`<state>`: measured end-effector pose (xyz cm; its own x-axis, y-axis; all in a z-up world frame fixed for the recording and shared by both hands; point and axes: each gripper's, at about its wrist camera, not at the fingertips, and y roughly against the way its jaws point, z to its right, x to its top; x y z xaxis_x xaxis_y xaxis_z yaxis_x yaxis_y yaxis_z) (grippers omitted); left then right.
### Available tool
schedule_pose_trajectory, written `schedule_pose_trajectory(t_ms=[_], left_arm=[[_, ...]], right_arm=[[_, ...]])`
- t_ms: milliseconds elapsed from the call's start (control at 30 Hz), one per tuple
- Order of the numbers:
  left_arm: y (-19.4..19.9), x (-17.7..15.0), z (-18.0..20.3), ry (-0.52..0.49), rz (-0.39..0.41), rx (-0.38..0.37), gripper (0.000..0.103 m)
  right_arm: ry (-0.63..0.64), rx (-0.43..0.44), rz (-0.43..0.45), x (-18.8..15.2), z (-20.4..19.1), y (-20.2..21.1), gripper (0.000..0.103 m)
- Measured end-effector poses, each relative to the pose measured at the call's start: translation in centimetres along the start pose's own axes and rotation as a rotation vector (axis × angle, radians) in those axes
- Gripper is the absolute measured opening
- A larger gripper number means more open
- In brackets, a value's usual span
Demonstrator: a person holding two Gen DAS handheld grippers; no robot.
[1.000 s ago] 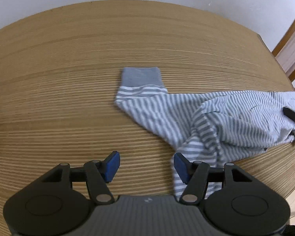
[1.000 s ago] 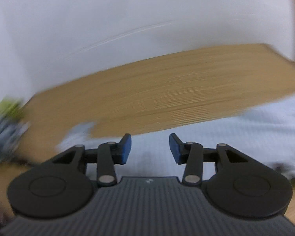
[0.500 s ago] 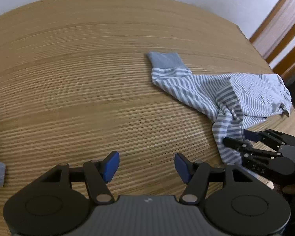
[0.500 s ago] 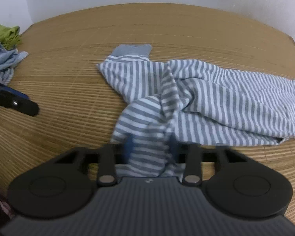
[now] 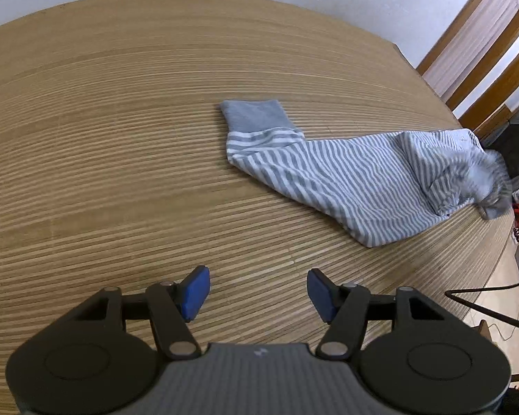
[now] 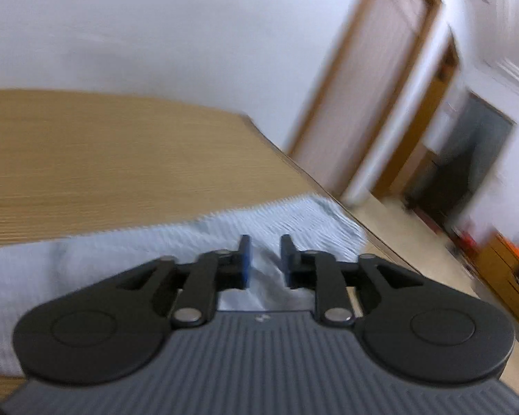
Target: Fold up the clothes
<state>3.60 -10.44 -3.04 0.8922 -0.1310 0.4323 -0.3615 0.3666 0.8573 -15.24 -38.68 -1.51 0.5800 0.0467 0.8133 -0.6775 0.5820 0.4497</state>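
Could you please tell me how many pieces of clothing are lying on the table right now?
1: a grey-and-white striped garment stretched toward the right edge of the wooden table. Other clothes may lie outside both views.

You are seeing no readable text, label, brand name or number in either view; the only mark is a small pale logo showing on the ribbed grey body of the left gripper (image 5: 258,292) and of the right gripper (image 6: 263,259), too small to read
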Motion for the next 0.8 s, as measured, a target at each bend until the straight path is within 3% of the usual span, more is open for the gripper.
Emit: schedule_pose_trajectory(t_ms=[33,67,100,233,367,467,533,600,633,733,800], left_arm=[[-0.2,0.0,-0.1,0.005,-0.005,0.008,0.064],[-0.3,0.0,-0.2,0.012,-0.011,0.015,0.064],[-0.5,0.0,-0.4,0.019,-0.016,0.02,0.064],[0.1,-0.4,-1.0,0.033,-0.01,0.032,0.064],[0.9,-1.5,-1.9,0.054,-0.006,0.057,0.065],[1.4,-2.2,-2.7,0.078,-0.007,0.071,0.065],[1.7,-2.4,-3.1,0.089,-0.005,0.072,0.065],[1.7,-2.5,-3.3,0.091,-0.005,0.074,0.065],[1.7,-2.4,-3.4,0.086,-0.007,0.072,0.065],[1.5,-2.1,-3.2,0.058,-0.015,0.068,0.065],[1.3,-1.7,-2.9,0.036,-0.02,0.059,0.065]], right_arm=[[0.027,0.065,0.022,-0.3,-1.3,1.0,0.049],[0.056,0.16,0.028,-0.8,-3.1,1.9,0.067],[0.075,0.287,0.028,-1.2,-5.3,2.8,0.073],[0.173,0.766,-0.057,-2.7,-13.7,4.0,0.073],[0.299,0.83,-0.047,-4.1,-18.4,3.7,0.072],[0.29,0.835,-0.075,-3.9,-19.6,3.9,0.066],[0.236,0.843,-0.107,-3.9,-19.3,3.3,0.052],[0.183,0.805,-0.134,-3.5,-18.8,2.5,0.014],[0.162,0.79,-0.148,-3.4,-18.5,2.1,0.013],[-0.082,0.875,-0.23,-2.4,-14.5,0.4,0.012],[-0.271,0.916,-0.227,-1.6,-10.5,0.1,0.012]])
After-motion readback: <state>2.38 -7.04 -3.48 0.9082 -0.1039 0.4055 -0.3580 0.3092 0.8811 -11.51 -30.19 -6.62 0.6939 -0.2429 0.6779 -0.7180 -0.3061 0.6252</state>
